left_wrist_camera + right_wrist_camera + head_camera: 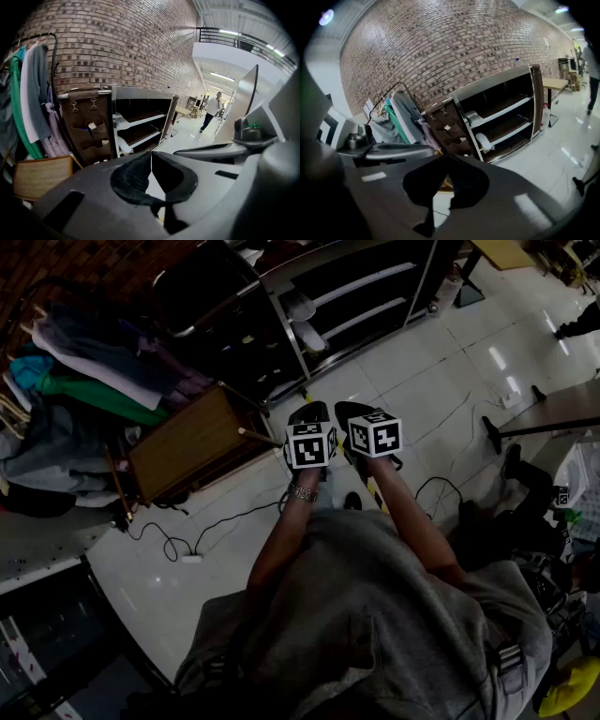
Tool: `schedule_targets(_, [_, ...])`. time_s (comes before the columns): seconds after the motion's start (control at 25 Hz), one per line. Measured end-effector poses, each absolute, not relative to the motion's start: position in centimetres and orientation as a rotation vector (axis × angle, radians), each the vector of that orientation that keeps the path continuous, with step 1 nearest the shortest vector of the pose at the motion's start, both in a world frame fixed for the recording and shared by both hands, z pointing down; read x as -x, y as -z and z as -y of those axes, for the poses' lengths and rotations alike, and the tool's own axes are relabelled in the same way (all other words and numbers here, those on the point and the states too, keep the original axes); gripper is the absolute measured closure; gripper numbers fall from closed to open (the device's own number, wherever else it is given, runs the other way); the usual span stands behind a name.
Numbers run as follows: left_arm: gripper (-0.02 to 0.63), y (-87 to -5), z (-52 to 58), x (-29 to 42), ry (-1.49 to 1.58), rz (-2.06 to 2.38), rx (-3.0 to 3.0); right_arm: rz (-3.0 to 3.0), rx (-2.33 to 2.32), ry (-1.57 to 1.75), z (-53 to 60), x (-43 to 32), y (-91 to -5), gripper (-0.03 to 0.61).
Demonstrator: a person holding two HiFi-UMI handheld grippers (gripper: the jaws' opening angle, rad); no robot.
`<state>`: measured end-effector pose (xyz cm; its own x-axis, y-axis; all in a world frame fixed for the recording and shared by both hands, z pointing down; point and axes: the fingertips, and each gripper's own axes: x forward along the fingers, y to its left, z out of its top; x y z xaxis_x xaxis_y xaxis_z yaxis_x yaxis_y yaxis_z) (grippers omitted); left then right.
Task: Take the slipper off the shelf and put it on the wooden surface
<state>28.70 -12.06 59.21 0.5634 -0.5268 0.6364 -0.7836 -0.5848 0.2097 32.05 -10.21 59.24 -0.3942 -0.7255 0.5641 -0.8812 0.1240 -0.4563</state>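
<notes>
Your left hand-held gripper (150, 159) and right hand-held gripper (447, 168) are hovering clenched and empty above the floor (422, 381); two slippers (483, 140) are lying on the far shelf (506, 110), right of the wooden tabletop (192, 442).

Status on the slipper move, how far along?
Done: nothing. The upper slipper and lower slipper sit on the shelf; no slipper on the wooden surface. In hand: nothing; left gripper and right gripper are shut, empty, short of the shelf. Left: reach, grasp, carry, place.
</notes>
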Motion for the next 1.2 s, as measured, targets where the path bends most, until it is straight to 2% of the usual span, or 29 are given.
schedule_targets(0.24, [0.606,-57.9,21.6,-27.7,-0.696,1.036,-2.347,2.147,-1.638,-1.149,19.4,-31.7,-58.9,0.578])
schedule_targets(0.44, [0.606,-58.6,27.2,-26.1,-0.719,1.073,-2.358,2.156,-1.640,-0.970,25.9,-29.7,-57.5,0.578])
schedule_targets(0.64, [0.606,-60.5,29.0,-25.7,-0.723,1.059,-2.311,2.125,-1.700,-0.991,29.8,-32.0,-61.2,0.571])
schedule_targets(0.8, [0.606,-60.6,31.4,-24.6,-0.718,1.106,-2.272,2.067,-1.735,-1.093,35.5,-35.3,-65.9,0.475])
schedule_targets(1.0, [0.606,-60.9,33.4,-22.2,-0.715,1.178,-2.234,2.017,-1.807,-1.282,42.6,-38.0,-72.0,0.424])
schedule_targets(1.2, [0.606,-62.7,32.6,-21.0,-0.838,1.196,-2.254,1.890,-1.848,-1.506,47.1,-39.5,-79.4,0.318])
